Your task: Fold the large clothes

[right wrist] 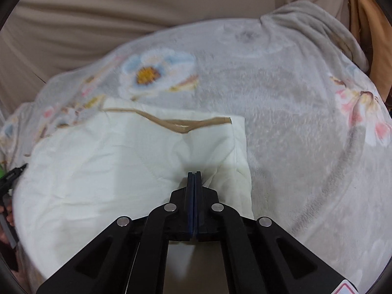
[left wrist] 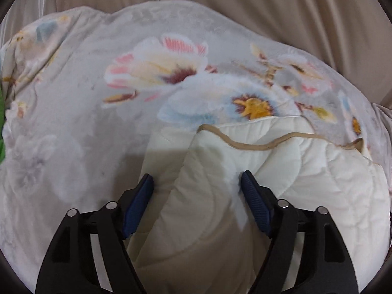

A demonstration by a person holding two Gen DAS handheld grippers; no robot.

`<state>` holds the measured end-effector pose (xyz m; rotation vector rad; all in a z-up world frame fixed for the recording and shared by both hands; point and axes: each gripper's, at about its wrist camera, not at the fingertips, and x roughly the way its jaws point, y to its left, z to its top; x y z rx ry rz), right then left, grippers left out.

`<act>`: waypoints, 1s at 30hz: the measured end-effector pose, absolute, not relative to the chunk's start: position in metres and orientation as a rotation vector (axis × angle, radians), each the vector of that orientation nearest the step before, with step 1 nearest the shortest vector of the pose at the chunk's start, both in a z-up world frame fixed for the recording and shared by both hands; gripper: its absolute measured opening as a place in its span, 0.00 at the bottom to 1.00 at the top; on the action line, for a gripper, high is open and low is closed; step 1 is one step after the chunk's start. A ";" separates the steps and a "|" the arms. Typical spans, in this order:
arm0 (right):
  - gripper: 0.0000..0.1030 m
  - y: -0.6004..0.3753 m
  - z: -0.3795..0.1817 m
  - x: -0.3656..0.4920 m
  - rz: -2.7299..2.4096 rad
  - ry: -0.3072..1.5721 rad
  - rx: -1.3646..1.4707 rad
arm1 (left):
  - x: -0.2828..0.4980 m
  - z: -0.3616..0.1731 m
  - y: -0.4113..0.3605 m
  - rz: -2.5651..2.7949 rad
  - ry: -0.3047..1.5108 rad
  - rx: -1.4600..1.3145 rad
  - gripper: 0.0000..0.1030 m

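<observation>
Floral blanket under cream quilt; right gripper pinching quilt, left gripper spread.

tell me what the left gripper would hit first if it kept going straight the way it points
Most likely the cream quilted cloth. The left gripper is open, and the folded cloth already lies between and ahead of its fingers. Beyond that is the tan-trimmed edge, then the floral blanket. Depth is hard to judge.
</observation>
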<state>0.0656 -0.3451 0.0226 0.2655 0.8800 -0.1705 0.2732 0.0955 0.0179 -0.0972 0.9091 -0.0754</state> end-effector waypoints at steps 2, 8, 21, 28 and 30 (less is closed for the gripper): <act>0.00 -0.342 0.014 0.067 -0.177 0.852 0.234 | 0.274 0.014 0.094 -0.059 0.899 -0.081 0.80; 0.00 -0.345 0.012 0.068 -0.170 0.868 0.274 | 0.275 0.008 0.096 -0.043 0.911 -0.106 0.85; 0.09 -0.244 0.046 0.097 -0.065 0.879 0.114 | 0.270 0.013 0.085 0.014 0.873 -0.013 0.85; 0.09 -0.189 0.086 0.100 0.206 0.841 0.180 | 0.267 0.014 0.081 0.034 0.860 0.009 0.85; 0.09 -0.168 0.079 0.112 0.207 0.864 0.143 | 0.266 0.014 0.082 0.035 0.860 0.008 0.85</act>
